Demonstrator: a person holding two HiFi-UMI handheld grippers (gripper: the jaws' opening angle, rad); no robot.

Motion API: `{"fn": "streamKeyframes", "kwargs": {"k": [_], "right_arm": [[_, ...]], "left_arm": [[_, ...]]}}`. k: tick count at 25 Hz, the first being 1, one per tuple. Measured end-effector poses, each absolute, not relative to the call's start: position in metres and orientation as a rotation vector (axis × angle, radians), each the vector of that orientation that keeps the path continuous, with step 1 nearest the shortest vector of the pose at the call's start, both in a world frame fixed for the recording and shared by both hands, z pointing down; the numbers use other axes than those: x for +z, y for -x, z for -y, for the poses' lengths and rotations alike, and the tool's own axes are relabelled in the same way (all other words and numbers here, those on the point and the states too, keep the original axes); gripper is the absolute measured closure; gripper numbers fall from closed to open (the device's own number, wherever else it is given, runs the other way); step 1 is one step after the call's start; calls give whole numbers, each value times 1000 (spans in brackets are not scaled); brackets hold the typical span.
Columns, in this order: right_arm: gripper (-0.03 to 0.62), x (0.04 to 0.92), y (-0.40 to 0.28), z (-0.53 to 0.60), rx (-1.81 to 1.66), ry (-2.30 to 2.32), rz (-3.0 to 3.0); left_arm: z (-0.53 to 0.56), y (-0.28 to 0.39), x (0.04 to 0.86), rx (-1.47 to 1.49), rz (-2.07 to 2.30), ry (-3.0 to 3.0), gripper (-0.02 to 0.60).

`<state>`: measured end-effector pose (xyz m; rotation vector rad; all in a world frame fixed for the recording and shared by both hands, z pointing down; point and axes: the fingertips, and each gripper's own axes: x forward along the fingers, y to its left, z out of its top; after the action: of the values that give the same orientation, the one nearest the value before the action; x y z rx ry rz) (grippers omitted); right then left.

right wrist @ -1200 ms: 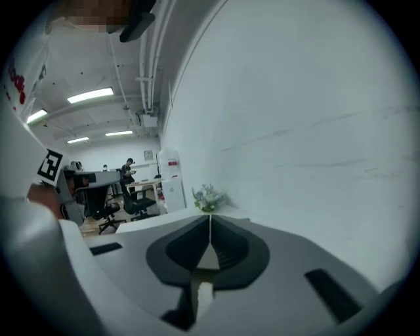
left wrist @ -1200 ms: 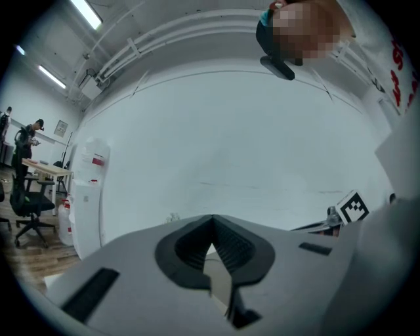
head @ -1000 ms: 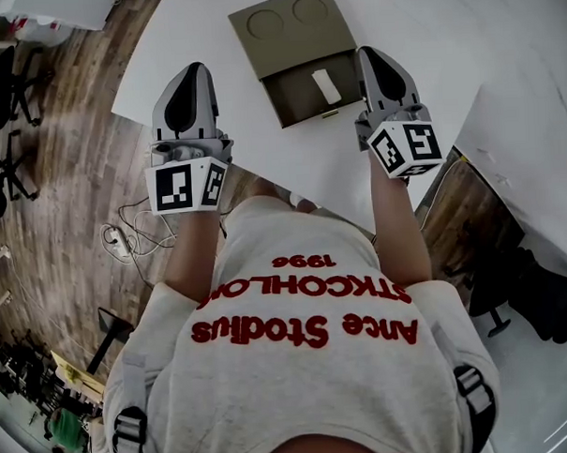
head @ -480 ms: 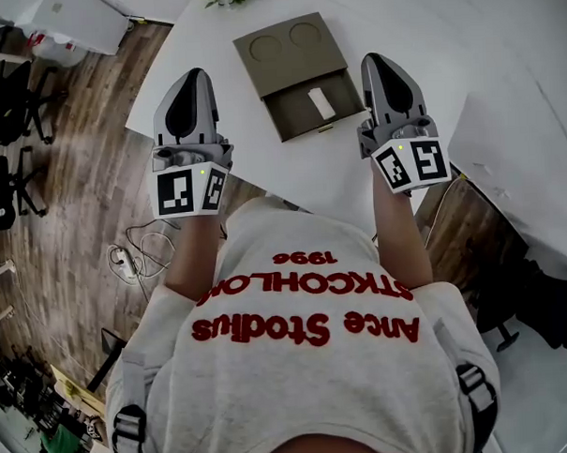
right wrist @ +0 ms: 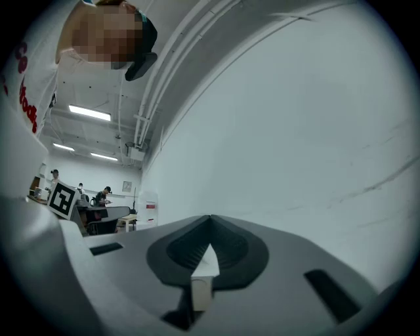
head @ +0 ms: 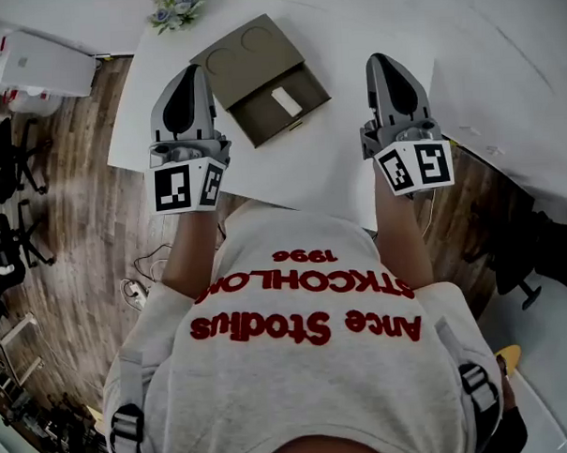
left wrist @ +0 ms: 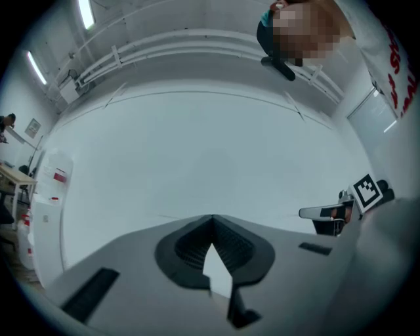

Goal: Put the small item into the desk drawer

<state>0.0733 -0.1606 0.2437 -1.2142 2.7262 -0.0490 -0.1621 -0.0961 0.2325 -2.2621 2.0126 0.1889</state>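
Observation:
An olive desk drawer unit (head: pixel 248 58) with two round recesses on top sits on the white table (head: pixel 350 40). Its drawer (head: pixel 278 107) is pulled open, and a small white item (head: pixel 286 102) lies inside. My left gripper (head: pixel 193 73) is held over the table's near edge, left of the drawer and apart from it. My right gripper (head: pixel 382 61) hovers to the drawer's right. In the left gripper view the jaws (left wrist: pixel 211 218) meet at the tip with nothing between them. The right gripper (right wrist: pixel 210 218) is likewise shut and empty. Both gripper views face only a white wall.
A small flower pot (head: pixel 175 7) stands at the table's far left corner. A white cabinet (head: pixel 37 64) and dark chairs (head: pixel 9 176) stand on the wooden floor at left. Cables (head: pixel 141 291) lie on the floor. A second white table (head: pixel 513 117) adjoins on the right.
In the head view the table and drawer unit have shifted left and turned, and more floor shows at right. Both grippers stay shut at the same height in front of the person.

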Motion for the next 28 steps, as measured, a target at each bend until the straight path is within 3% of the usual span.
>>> {"fn": "streamKeyframes", "kwargs": {"k": [13, 28], "right_arm": [[589, 240, -208, 120, -2, 1674, -2471], [590, 240, -231, 100, 10, 1743, -2417]], "left_arm": [[143, 45, 236, 235, -1633, 2577, 577], [136, 20, 238, 228, -1567, 2617, 575]]}}
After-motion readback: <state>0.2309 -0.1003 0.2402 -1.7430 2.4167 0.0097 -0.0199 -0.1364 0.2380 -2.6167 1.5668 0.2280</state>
